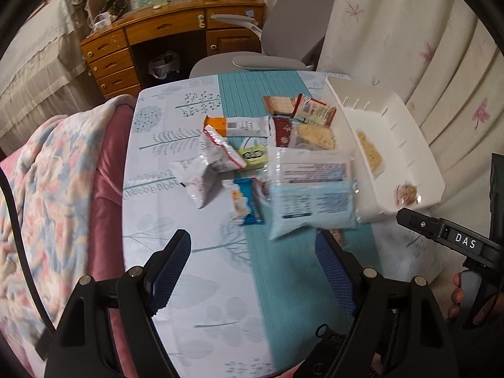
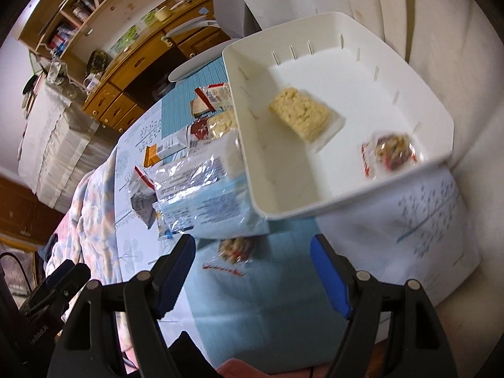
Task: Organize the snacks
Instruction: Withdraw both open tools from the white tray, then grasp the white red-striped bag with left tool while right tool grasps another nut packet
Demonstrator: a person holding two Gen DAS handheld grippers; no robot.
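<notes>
A heap of snack packets lies mid-table: a large pale blue bag point(image 1: 312, 195), white pouches point(image 1: 201, 179), a blue-wrapped bar point(image 1: 245, 201), a small green packet point(image 1: 253, 156) and red and orange packs point(image 1: 299, 110) farther back. The white bin point(image 1: 419, 170) at the right holds a pale cracker pack point(image 2: 302, 116) and a clear nut cluster pack point(image 2: 390, 151). Another small nut pack point(image 2: 234, 250) lies on the cloth just past my right gripper point(image 2: 252, 261), which is open and empty. My left gripper point(image 1: 252, 258) is open too, short of the blue bag.
The table point(image 1: 201, 286) wears a tree-print cloth with a teal runner. A floral blanket point(image 1: 47, 189) lies to its left, a curtain point(image 1: 409, 47) to its right. A grey chair point(image 1: 283, 41) and a wooden desk point(image 1: 141, 37) stand beyond. A hand point(image 1: 456, 296) holds the other gripper.
</notes>
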